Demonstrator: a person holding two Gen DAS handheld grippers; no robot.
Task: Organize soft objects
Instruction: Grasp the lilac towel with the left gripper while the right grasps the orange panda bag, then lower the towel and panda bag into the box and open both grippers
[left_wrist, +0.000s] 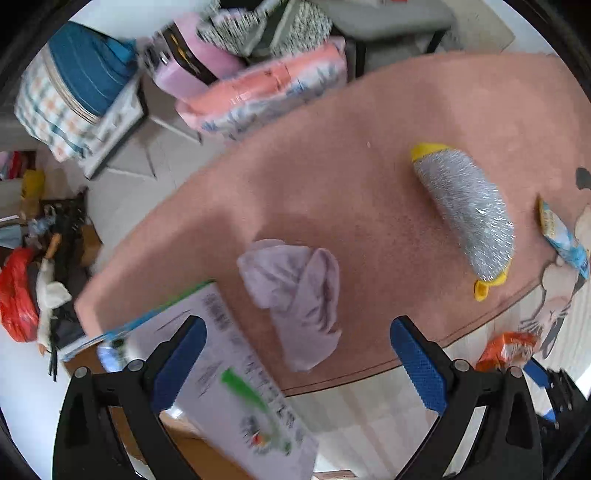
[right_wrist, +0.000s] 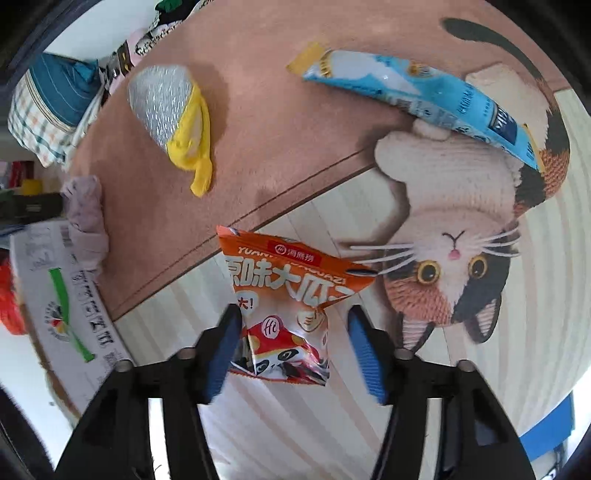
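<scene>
- The right gripper (right_wrist: 291, 345) points steeply down over an orange snack bag (right_wrist: 291, 295). Its blue pads stand partly apart. The left pad looks to be against the bag's edge; the right pad shows a clear gap, so the bag sits between the jaws without a firm grip.
- To do this pickup well, a good move would be to centre the jaws on the bag's puffed middle, then close gently so the slippery film crumples instead of sliding out.
- Seen from the right wrist, the bag lies on the cat-print mat (right_wrist: 461, 369), at twelve o'clock from the fingertips and reaching down between them.
- The left gripper (left_wrist: 297, 363) is wide open and holds nothing.
- A crumpled lilac cloth (left_wrist: 295, 295) lies on the pink mat (left_wrist: 332, 147) at twelve o'clock from the left fingertips, near them but not touching.
- A silver and yellow mitt (left_wrist: 465, 210) lies at two o'clock, well apart.
- A white printed box (left_wrist: 236, 387) sits at seven o'clock, under the left finger.
</scene>
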